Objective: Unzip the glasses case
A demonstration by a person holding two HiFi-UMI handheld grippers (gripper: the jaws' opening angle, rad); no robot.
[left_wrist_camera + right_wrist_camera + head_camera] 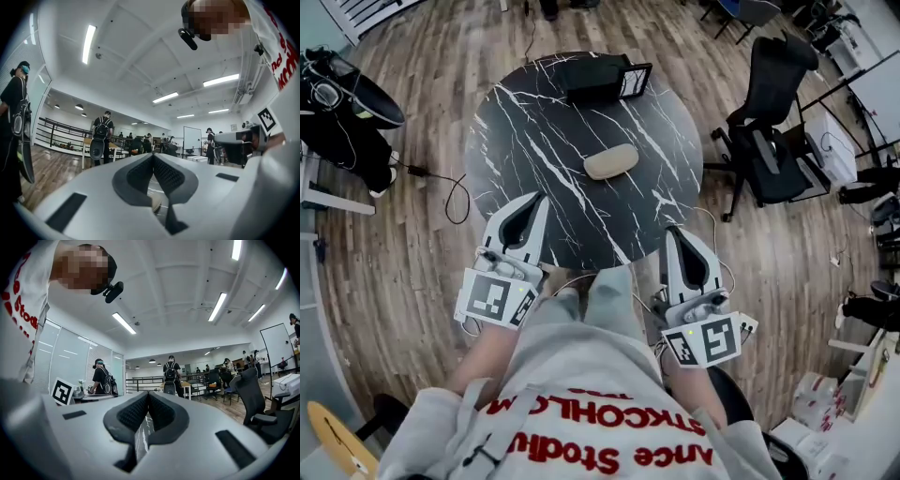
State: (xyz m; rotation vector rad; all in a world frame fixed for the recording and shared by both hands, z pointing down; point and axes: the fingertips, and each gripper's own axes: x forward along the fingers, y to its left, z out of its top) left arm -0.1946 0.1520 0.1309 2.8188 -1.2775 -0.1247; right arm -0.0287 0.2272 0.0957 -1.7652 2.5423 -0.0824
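In the head view a beige oval glasses case (611, 160) lies closed near the middle of a round black marble table (525, 122). My left gripper (539, 199) hovers at the table's near left edge, pointing at the case with its jaws shut and empty. At the near right edge my right gripper (672, 232) is likewise shut and holds nothing. Both are well short of the case. In the left gripper view the pads (165, 174) meet, and a beige sliver (156, 203) shows below them. The right gripper view shows closed pads (161, 412) with marble table (140, 439) beneath.
A black box (592, 75) with a tilted screen stands at the table's far edge. A black office chair (773, 122) is to the table's right. A cable (450, 192) trails on the wood floor at left, near dark bags (342, 103). Several people stand further off in the room.
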